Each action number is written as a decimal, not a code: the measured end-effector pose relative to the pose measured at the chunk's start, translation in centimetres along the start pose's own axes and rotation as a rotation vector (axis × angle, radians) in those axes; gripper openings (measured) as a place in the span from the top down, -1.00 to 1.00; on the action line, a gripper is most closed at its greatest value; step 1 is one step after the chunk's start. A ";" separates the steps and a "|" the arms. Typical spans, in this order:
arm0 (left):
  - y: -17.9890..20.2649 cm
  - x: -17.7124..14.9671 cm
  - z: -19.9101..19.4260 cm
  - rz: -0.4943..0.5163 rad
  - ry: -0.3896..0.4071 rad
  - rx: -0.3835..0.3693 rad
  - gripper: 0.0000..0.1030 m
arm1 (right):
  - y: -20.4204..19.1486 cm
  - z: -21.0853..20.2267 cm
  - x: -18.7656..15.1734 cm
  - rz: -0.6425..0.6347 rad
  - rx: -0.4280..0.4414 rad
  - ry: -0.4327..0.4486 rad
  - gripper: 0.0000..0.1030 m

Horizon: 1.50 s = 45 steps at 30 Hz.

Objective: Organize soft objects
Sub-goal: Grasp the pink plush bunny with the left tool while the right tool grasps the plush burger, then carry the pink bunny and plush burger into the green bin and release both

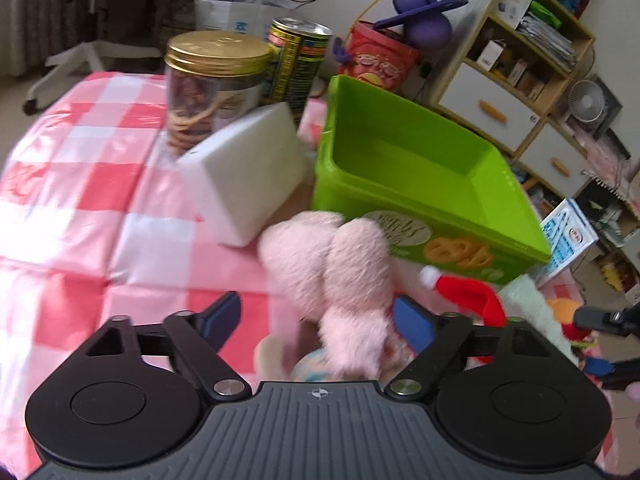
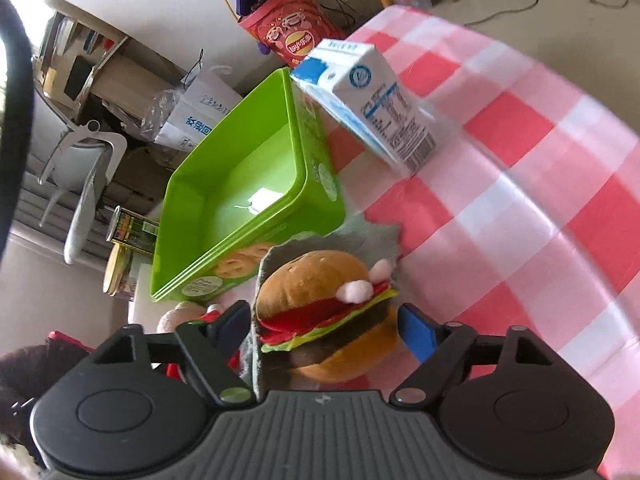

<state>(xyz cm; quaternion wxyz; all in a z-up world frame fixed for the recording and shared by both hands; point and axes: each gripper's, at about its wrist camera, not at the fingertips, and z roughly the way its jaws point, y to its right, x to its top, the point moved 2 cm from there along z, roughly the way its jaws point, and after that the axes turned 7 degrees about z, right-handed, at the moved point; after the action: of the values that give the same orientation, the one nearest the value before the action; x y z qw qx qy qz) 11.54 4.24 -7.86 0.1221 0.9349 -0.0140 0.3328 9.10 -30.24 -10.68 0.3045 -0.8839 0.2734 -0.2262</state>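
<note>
We cannot make out the pink plush toy [image 1: 352, 280] fully: it is blurred and its lower part is cut off behind the left tongs [image 1: 320, 322]. It lies just in front of the green bin [image 1: 404, 160], between those tongs' parted jaws, touching the right one. The plush burger [image 2: 328, 312] sits between the parted right tongs [image 2: 326, 326], near the bin's corner; contact is unclear.

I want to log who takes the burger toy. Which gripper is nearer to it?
Right. The right gripper has the burger between its fingers. The left gripper is around the pink plush, off to the side.
</note>
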 end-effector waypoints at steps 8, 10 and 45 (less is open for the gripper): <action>0.4 -0.3 1.9 -0.090 0.013 -0.055 -0.13 | 1.3 0.6 0.4 0.086 0.055 0.000 0.20; 0.7 -0.3 1.9 -0.076 0.024 -0.035 -0.07 | 1.4 0.5 0.5 0.085 0.060 0.005 0.30; 5.0 6.4 -3.2 0.087 0.146 -0.086 -0.02 | -11.0 -4.2 1.9 -0.139 0.213 0.227 0.40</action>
<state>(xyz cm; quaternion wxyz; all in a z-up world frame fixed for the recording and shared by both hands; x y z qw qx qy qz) 13.97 0.46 -0.40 0.1485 0.9006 -0.0598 0.4041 11.96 -25.91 0.02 0.3472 -0.8322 0.2187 -0.3729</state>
